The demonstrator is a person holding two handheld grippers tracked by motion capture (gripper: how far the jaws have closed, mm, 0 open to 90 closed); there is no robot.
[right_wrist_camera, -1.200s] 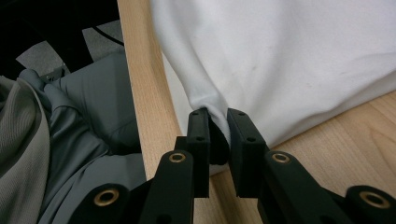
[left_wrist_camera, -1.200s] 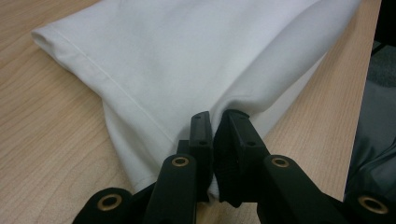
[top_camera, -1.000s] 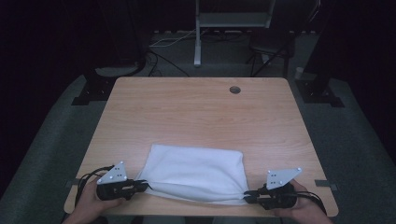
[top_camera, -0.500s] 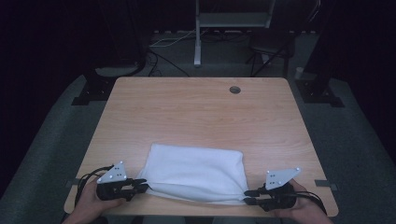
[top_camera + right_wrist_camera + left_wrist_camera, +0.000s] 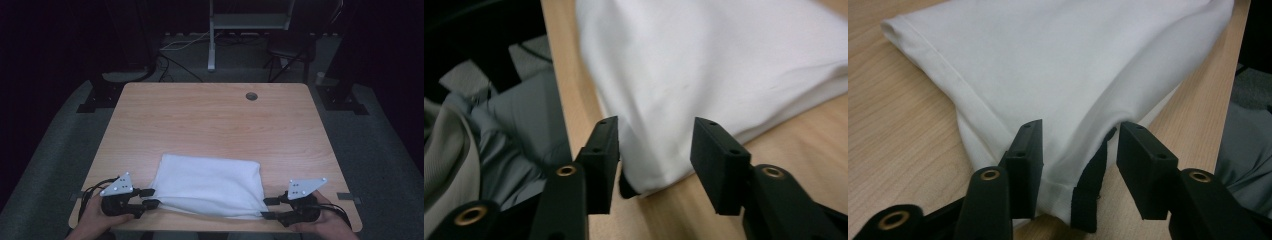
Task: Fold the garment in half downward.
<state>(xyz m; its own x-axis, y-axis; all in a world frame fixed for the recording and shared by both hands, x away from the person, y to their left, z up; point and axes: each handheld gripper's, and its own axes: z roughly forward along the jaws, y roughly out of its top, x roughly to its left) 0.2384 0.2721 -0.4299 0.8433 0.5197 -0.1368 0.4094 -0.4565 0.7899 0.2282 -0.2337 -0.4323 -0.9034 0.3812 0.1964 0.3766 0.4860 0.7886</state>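
Fingers of the left gripper (image 5: 148, 198) and right gripper (image 5: 268, 208), just opening, flank one white cloth (image 5: 207, 185).

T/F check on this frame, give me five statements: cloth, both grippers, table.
1. The white cloth lies folded at the near edge of the table. True.
2. The left gripper is clamped shut on the cloth. False: its jaws have just been opening, with the cloth's corner loose between them.
3. The right gripper is at the cloth's right corner. True.
4. The cloth covers the round hole in the table. False: the hole is bare, near the far edge.
5. The cloth is red. False: it is white.
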